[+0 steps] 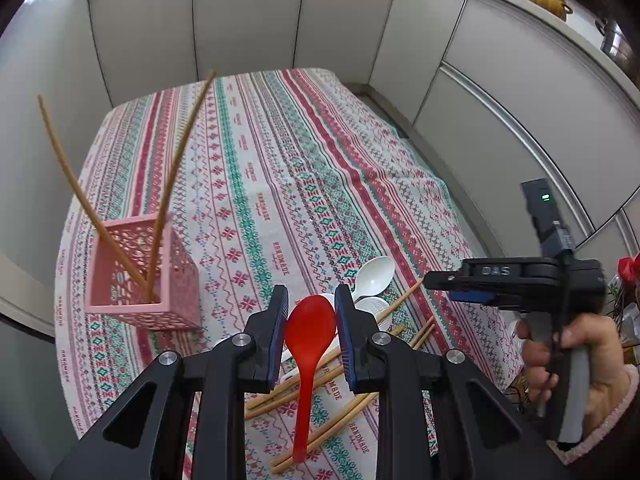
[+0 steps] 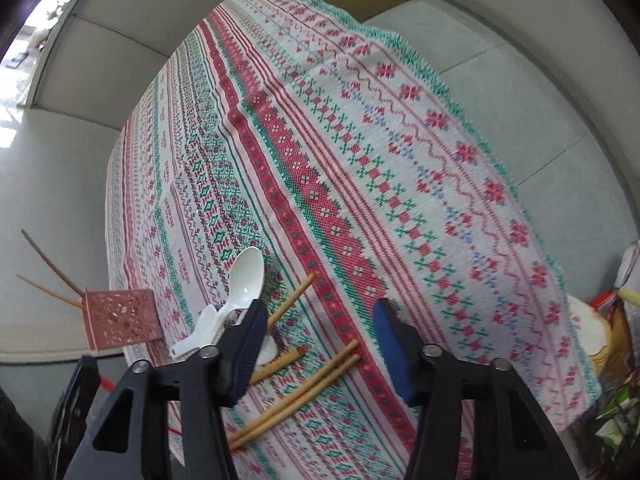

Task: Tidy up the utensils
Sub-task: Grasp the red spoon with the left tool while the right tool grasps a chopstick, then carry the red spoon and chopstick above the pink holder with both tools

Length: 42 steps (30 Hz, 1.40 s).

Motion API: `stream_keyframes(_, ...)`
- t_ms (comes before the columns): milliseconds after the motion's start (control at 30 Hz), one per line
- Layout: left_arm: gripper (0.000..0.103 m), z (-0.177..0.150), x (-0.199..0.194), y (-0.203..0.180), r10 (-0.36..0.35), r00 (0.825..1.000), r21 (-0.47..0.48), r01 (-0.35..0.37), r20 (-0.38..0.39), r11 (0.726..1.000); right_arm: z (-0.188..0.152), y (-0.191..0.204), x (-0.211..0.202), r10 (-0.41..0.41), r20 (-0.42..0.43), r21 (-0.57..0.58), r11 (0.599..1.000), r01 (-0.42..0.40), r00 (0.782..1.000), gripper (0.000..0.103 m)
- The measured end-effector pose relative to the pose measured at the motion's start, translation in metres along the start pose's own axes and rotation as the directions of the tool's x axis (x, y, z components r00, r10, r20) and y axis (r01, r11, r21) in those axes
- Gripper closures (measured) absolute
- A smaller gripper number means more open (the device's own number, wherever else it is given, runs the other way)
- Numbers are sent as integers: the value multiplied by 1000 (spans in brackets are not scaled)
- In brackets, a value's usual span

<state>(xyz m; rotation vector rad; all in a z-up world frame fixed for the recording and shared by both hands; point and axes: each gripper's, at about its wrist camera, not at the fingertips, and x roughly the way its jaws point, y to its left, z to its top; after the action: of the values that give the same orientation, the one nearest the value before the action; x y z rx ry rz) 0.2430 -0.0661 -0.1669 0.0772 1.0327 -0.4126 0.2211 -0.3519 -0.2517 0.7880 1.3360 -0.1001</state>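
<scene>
The left gripper (image 1: 311,312) clenched the red spoon (image 1: 310,344) by its bowl, lifted above the worktop (image 1: 280,184); next it needed carrying into the pink basket (image 1: 140,280). The right gripper (image 2: 320,340) hung released over the chopsticks (image 2: 304,388).

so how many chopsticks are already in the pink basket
2. Both stand tilted in the pink basket: one chopstick leans toward the basket's left, the other chopstick leans right. More still lie loose on the tablecloth.
</scene>
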Motion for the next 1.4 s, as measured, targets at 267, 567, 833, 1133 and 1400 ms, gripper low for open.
stream_keyframes(267,78,-4,-22,16,0,999,-12,1,32,1000,7,-3,25,64,-21,106,992,-61,998,76)
stream_keyframes(567,78,-6,-33,31,6,999,-32,-5,44,999,6,1,29,142,-24,110,984,-139,990,90)
stream_keyframes(833,78,-5,-42,33,8,997,-54,-4,71,999,4,12,11,260,10,73,963,-260,965,95)
stream_keyframes(1133,78,-2,-86,36,8,984,-81,6,176,997,-32,75,-59,221,138,-211,959,-190,965,96)
stream_keyframes(1400,78,1,-138,48,63,943,-124,-23,325,992,-67,120,-115,275,259,-396,904,-157,926,98)
